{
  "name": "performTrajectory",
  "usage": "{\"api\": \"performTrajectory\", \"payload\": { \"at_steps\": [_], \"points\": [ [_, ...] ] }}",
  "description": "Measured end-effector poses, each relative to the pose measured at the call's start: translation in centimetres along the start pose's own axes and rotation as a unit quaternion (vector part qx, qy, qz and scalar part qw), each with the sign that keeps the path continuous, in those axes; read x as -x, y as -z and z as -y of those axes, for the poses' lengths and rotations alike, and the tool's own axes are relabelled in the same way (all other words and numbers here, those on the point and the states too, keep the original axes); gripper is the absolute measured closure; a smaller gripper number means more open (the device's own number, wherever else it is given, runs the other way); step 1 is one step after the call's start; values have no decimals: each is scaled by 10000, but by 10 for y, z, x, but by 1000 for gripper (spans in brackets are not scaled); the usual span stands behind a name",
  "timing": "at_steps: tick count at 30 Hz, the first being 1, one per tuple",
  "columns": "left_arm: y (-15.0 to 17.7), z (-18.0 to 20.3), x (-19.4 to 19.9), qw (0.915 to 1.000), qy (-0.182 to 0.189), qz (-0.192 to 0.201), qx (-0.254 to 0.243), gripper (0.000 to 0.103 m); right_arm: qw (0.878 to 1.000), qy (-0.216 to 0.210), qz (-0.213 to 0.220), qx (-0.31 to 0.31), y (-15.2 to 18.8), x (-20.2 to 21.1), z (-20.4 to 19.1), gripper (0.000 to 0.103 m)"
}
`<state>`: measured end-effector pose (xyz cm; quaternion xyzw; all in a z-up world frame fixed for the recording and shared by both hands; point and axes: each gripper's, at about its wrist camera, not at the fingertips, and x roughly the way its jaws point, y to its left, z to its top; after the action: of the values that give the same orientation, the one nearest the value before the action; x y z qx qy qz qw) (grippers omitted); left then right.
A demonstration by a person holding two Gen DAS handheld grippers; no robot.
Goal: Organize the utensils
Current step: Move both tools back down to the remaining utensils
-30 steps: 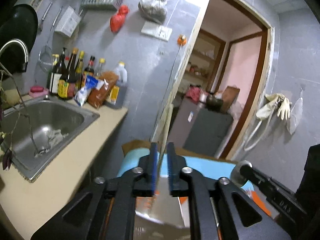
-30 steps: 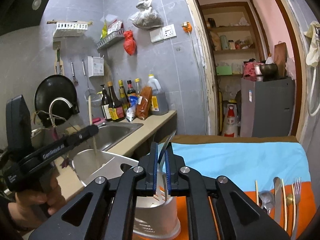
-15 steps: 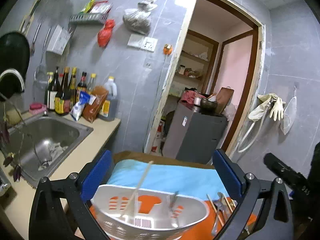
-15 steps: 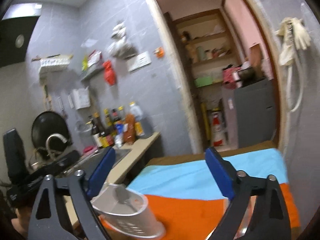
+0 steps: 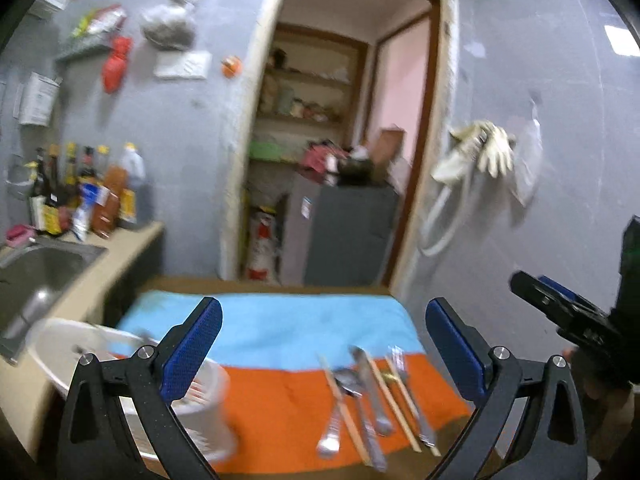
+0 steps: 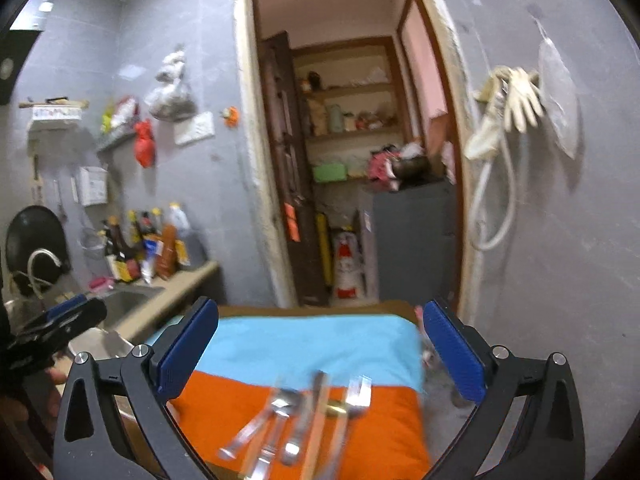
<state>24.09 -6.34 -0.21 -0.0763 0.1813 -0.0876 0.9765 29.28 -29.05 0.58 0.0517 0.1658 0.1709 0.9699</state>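
A: Where do the loose utensils [image 5: 368, 396] lie from each tool?

B: On the orange part of the cloth [image 5: 280, 400], ahead of and below both. For the left tool [image 5: 322, 354] they sit below its right-hand finger's side; for the right tool [image 6: 320, 350] they sit almost centred between its fingers.

A: Their long axes?

B: Roughly side by side, handles towards the tools, heads pointing away to the blue half.

A: Tool states?

B: Left jaws spread wide, nothing between them. Right jaws are opening, also empty.

A: And the white holder [image 5: 132, 392]?

B: Behind the left tool's left finger, on the tabletop edge. I judge the right tool the better placed for the next pick.
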Motion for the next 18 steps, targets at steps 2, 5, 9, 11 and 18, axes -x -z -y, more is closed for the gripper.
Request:
{"api": "performTrajectory", "payload": {
  "at_steps": [2, 5, 9, 11, 18],
  "points": [
    [9, 15, -15, 9999, 67, -142, -60, 3, 9999, 43, -126, -54, 7, -4, 21, 0],
    [26, 32, -45, 9985, 103, -535, -103, 3, 9994, 93, -303, -144, 22, -9, 50, 0],
    [48, 40, -80, 9944, -28, -1059, 26, 4, 9979, 33, -548, -345, 38, -23, 77, 0],
    [58, 37, -94, 9922, -153, -1235, 55, 5, 9967, -35, -707, -397, 49, -34, 85, 3],
    [86, 23, -141, 9766, -404, -2106, -155, 49, 9890, -350, -1335, -536, 81, -76, 89, 24]
  ]
}}
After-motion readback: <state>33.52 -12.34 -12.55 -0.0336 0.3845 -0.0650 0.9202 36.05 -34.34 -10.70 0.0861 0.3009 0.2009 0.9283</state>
